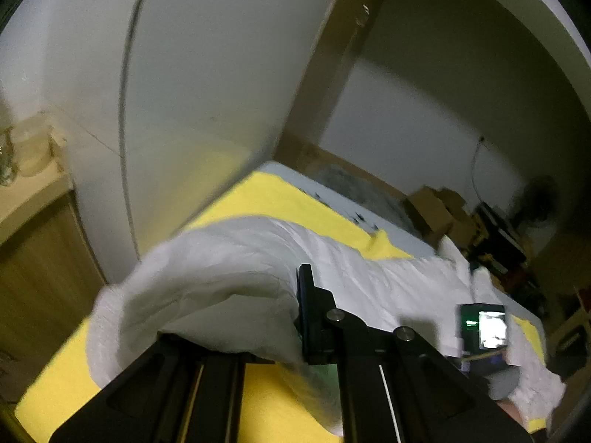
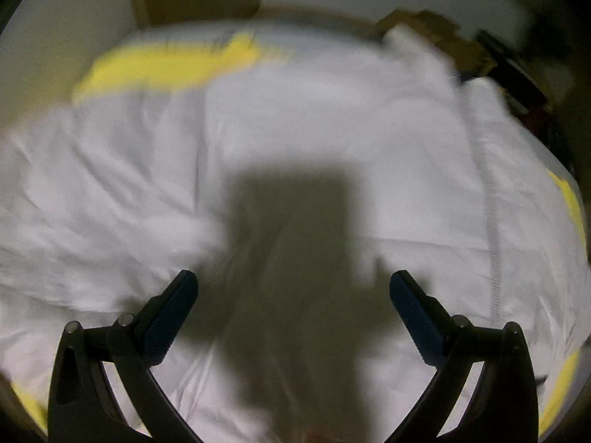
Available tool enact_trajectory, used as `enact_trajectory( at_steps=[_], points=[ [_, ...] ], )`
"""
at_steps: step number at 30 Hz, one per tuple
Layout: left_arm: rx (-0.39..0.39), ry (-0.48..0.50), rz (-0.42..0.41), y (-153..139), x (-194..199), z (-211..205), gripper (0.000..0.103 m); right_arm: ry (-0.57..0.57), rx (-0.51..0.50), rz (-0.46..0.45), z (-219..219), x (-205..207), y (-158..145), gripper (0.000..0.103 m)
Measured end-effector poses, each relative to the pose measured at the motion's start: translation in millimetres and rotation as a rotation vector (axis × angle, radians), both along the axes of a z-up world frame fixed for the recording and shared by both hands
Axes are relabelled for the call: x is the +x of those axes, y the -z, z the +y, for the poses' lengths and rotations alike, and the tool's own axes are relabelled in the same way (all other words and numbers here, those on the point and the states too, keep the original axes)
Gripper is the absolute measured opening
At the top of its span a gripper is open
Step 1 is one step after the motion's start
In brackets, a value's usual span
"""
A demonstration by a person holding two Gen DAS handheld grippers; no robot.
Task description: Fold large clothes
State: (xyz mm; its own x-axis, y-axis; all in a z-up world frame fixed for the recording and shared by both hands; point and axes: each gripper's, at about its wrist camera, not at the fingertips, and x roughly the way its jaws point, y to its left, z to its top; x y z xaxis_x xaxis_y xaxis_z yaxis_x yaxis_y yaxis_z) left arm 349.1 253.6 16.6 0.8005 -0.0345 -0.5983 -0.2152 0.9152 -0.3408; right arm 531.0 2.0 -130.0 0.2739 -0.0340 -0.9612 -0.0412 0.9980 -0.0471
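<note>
A large white garment lies spread over a yellow sheet on a bed. In the left wrist view my left gripper is shut on a lifted edge of the white garment, and the cloth drapes over and hides one finger. My right gripper stands open, pointing steeply down above the middle of the garment, with nothing between its fingers. Its shadow falls on the cloth below. The left wrist view also shows the right gripper's body with a lit screen, held by a white-gloved hand. The right view is blurred.
A white wall panel and a wooden cabinet stand close on the left of the bed. Cardboard boxes and dark clutter sit beyond its far right corner. The yellow sheet shows around the garment's edges.
</note>
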Motion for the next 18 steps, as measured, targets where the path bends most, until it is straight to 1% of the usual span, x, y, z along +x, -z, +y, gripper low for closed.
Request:
enact_trajectory(
  at_steps=[2, 3, 5, 6, 8, 10, 13, 15, 16, 18],
  points=[
    [0.045, -0.015, 0.005, -8, -3, -13, 0.006, 0.019, 0.071, -0.044, -17, -11, -11, 0.103],
    [0.051, -0.013, 0.003, -12, -2, -19, 0.006, 0.029, 0.117, -0.066, -30, -20, -20, 0.103],
    [0.062, -0.013, -0.003, -20, -2, -31, 0.006, 0.051, 0.217, -0.122, -72, -49, -47, 0.103],
    [0.082, -0.015, -0.013, -28, -3, -42, 0.006, 0.065, 0.236, -0.141, -90, -60, -55, 0.103],
    [0.117, -0.01, -0.031, -42, -2, -66, 0.006, 0.112, 0.261, -0.182, -141, -90, -77, 0.103],
    [0.143, 0.018, -0.049, -52, -4, -93, 0.006, 0.19, 0.275, -0.215, -199, -123, -93, 0.103],
    [0.18, 0.106, -0.054, -64, 3, -152, 0.006, 0.29, 0.286, -0.248, -266, -163, -102, 0.103],
    [0.201, 0.171, -0.044, -63, 10, -199, 0.006, 0.353, 0.295, -0.278, -305, -200, -110, 0.103],
    [0.205, 0.21, -0.029, -59, 16, -226, 0.006, 0.379, 0.297, -0.292, -321, -216, -112, 0.103],
    [0.203, 0.289, 0.024, -40, 29, -280, 0.006, 0.433, 0.314, -0.323, -357, -251, -118, 0.103]
  ],
)
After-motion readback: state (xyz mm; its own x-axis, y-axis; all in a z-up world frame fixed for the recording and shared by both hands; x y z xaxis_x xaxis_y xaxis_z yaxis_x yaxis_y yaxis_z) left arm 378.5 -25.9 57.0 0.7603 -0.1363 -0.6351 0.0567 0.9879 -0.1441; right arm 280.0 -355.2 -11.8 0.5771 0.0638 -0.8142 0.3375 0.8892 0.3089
